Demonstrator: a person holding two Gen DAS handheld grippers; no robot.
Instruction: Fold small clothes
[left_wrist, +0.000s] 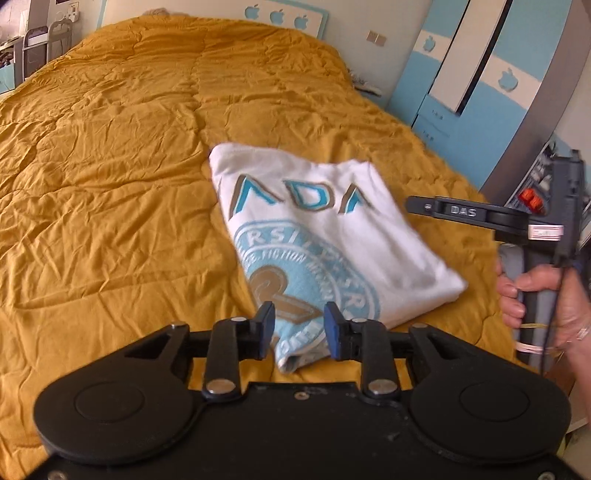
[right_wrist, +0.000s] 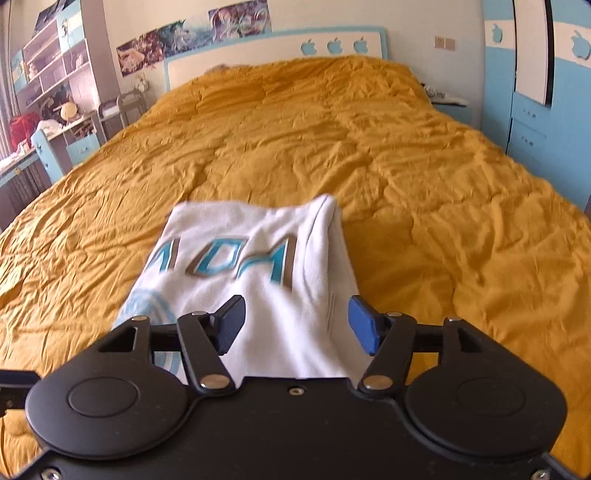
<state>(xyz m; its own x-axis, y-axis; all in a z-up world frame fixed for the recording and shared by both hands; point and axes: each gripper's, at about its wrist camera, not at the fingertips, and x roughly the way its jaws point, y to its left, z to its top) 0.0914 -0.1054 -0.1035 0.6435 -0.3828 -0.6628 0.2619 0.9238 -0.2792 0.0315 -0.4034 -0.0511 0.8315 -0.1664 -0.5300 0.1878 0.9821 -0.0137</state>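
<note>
A folded white T-shirt with blue and tan letters and a round blue emblem lies flat on the mustard quilt. My left gripper hovers open over the shirt's near corner, its blue pads apart and not pressing the cloth. In the right wrist view the same shirt lies under my right gripper, whose jaws stand wide open over the shirt's near right edge with nothing pinched. The left wrist view also shows the right gripper side-on beside the shirt's right edge, held by a hand.
The quilt covers a large bed with a white and blue headboard. A blue and white wardrobe stands along the right side. A desk with shelves and a chair stand to the left, and a nightstand sits at the far right.
</note>
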